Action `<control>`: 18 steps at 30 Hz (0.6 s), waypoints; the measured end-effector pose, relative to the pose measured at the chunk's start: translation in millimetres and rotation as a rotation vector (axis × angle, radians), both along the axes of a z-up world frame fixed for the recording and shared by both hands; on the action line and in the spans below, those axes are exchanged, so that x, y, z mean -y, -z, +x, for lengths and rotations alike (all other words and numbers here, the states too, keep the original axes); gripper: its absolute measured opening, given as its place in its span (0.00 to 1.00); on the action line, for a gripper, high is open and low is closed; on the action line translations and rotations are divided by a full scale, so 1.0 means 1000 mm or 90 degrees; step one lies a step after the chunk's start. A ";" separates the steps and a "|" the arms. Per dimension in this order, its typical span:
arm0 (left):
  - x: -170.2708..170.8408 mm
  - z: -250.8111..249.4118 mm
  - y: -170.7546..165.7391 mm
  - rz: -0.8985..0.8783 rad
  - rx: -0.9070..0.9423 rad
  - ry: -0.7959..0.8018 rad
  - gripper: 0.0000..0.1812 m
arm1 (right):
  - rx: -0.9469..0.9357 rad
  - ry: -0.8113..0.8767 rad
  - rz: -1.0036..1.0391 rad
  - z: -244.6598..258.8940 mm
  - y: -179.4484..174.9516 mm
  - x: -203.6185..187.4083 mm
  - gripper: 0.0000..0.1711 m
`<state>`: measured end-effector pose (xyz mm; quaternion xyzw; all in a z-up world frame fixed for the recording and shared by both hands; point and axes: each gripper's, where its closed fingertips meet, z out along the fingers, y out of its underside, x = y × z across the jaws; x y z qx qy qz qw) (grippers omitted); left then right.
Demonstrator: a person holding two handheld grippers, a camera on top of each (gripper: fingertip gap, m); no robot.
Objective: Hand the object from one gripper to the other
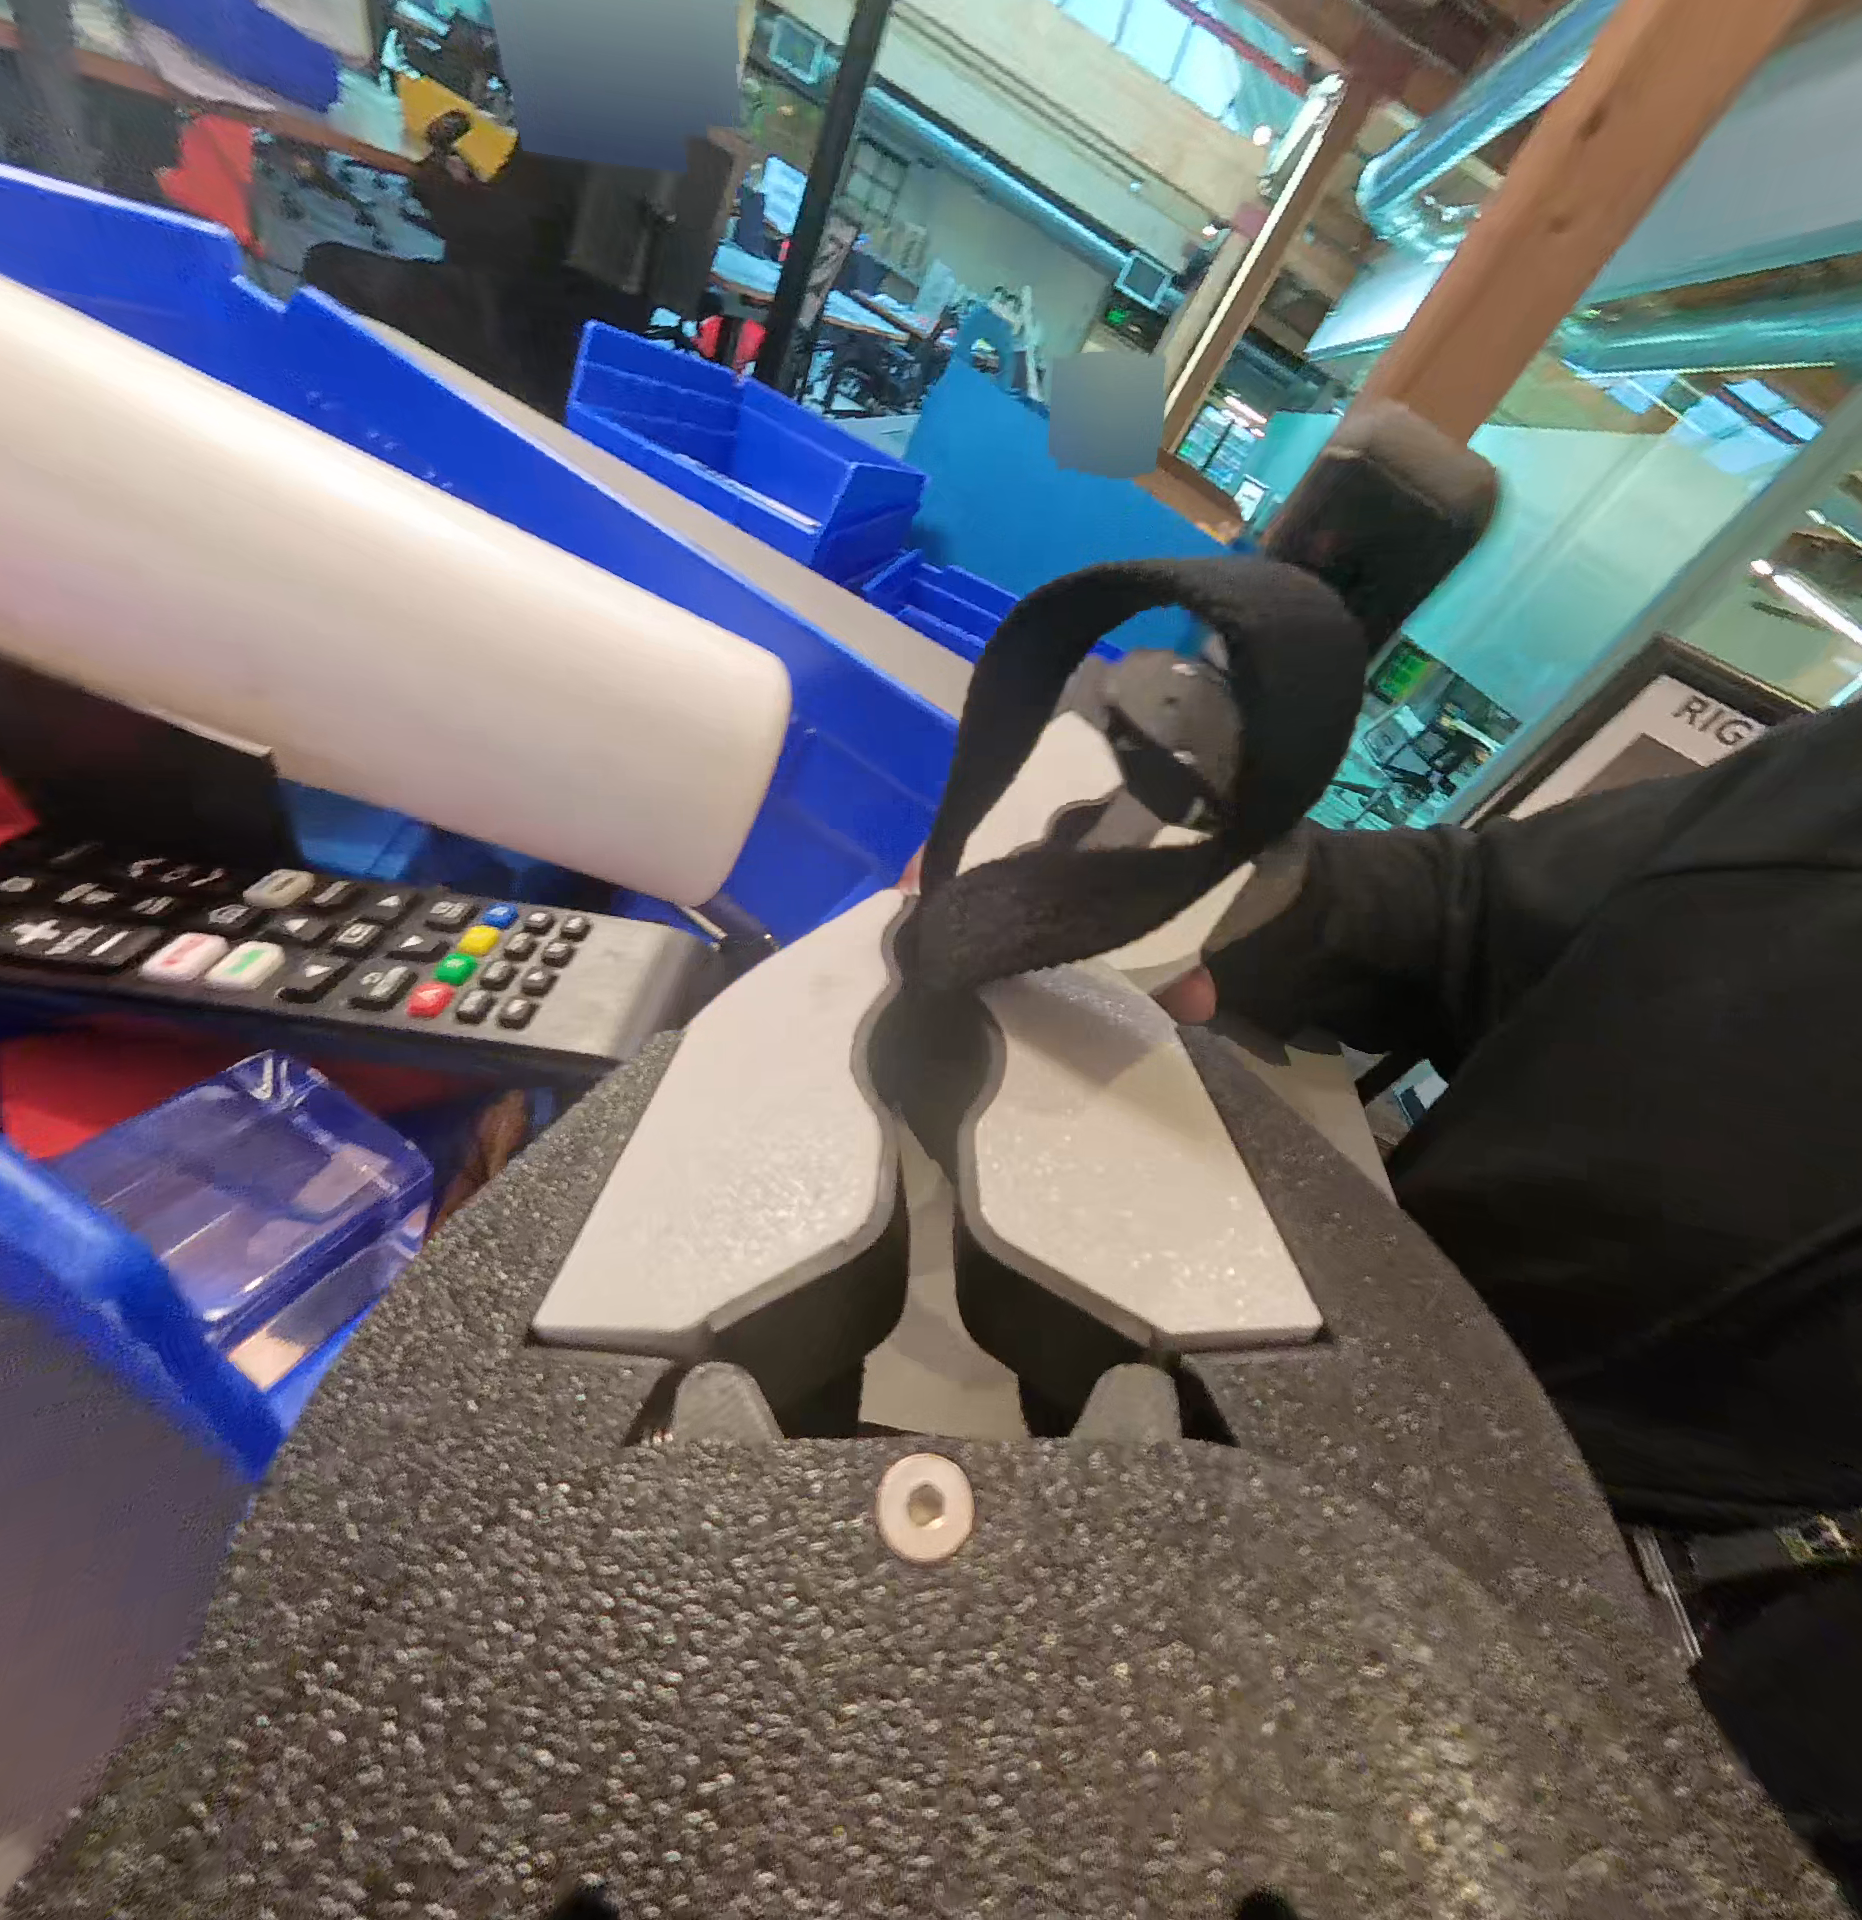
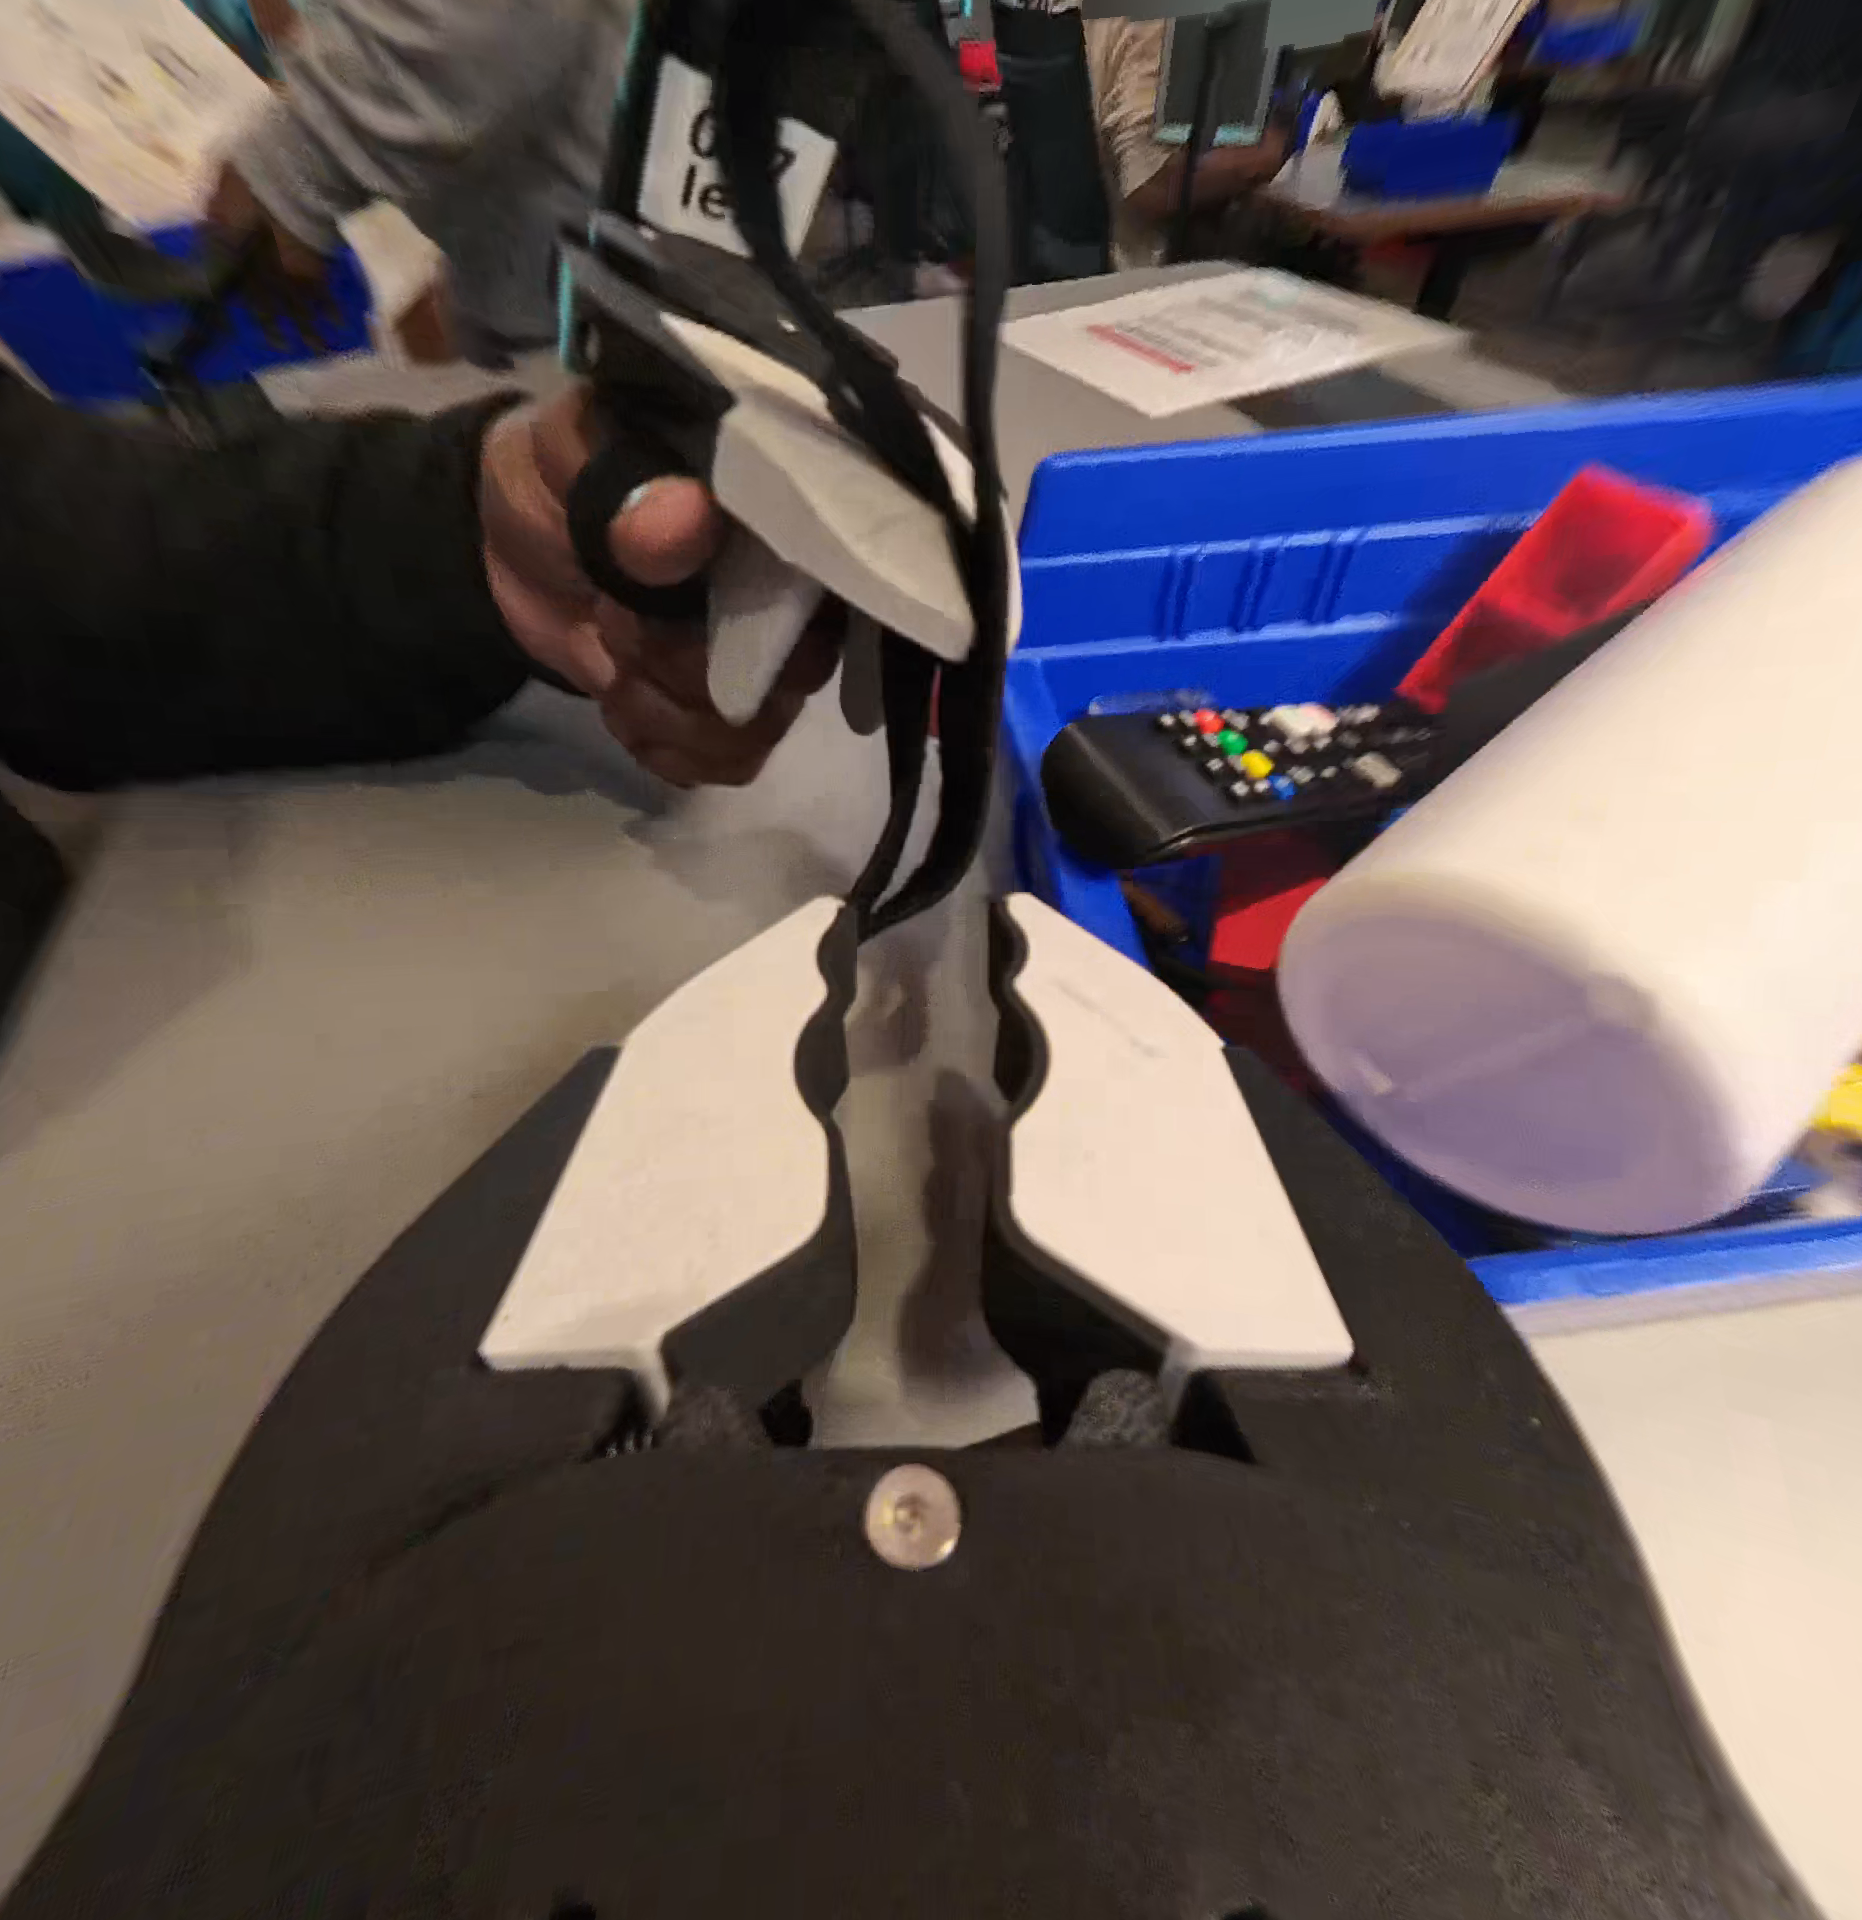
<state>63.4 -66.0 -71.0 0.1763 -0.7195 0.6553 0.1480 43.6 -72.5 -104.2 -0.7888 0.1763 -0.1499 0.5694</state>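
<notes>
Strap [image 1: 1270,665], black and soft, is the task's object. In the left wrist view we see it pinched at centre frame between the closed tips of the left tongs [image 1: 932,966], and from there it rises in a loop toward upper right. In the right wrist view the right tongs [image 2: 922,914] stand partly open. The strap's hanging end reaches the gap at their tips, and neither finger presses on it. Whether it touches one finger we cannot tell, for this view is blurred.

Beyond the loop, at right of the left wrist view, we see a gloved hand [image 1: 1322,935] on the other tool. In the right wrist view, at upper left, a bare hand [image 2: 594,582] grips the left tool above the pale grey surface [image 2: 283,987].

Beside the tongs stands a blue bin [image 2: 1218,520]. It holds a black remote control [image 1: 283,945] with coloured buttons, a large white cylinder [image 1: 335,623] that leans over the remote, a clear bluish block [image 1: 252,1174] and a red box [image 2: 1561,582].

Farther back, at upper right of the right wrist view, a printed sheet [image 2: 1218,332] lies on the surface.
</notes>
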 end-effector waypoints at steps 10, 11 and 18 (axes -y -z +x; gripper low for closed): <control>-0.002 0.013 0.016 0.043 -0.090 -0.046 0.01 | 0.601 0.012 -0.346 -0.001 0.009 0.001 0.21; -0.002 0.013 0.017 0.043 -0.100 -0.046 0.01 | 0.641 0.012 -0.369 -0.002 0.010 -0.002 0.24; 0.004 0.005 0.015 0.013 -0.179 -0.019 0.02 | 0.842 0.014 -0.476 0.001 0.017 -0.019 0.31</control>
